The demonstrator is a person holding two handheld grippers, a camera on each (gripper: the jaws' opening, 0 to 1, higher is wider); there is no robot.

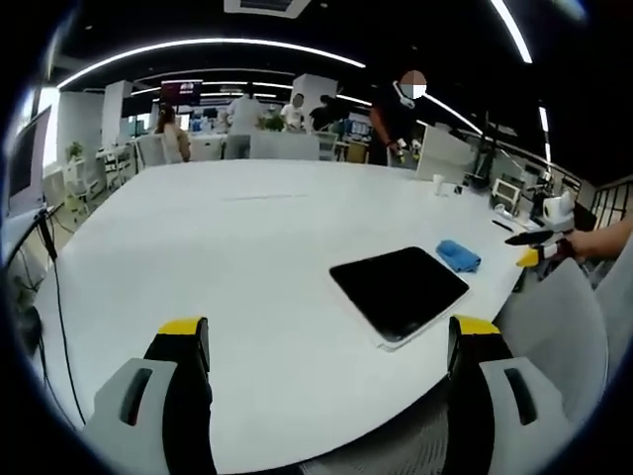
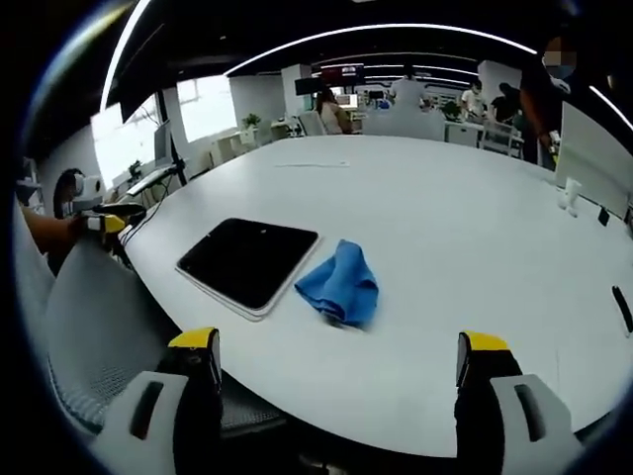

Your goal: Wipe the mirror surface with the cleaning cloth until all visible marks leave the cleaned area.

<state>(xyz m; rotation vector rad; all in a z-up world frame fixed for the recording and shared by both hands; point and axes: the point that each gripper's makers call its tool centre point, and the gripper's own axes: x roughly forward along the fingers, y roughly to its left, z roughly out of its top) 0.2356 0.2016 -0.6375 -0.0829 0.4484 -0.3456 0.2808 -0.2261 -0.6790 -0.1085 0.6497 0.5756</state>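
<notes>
From here no lettering, label, brand or number is legible anywhere; the far wall screen [image 1: 181, 92] is too blurred to read.

Blue cloth [image 2: 339, 284], dark mirror [image 2: 247, 261] (white-edged), white table [image 2: 445, 228]

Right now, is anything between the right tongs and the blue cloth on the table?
Nothing visible: the crumpled blue cleaning cloth lies beside the dark rectangular mirror, with bare white table before the open right tongs.
</notes>
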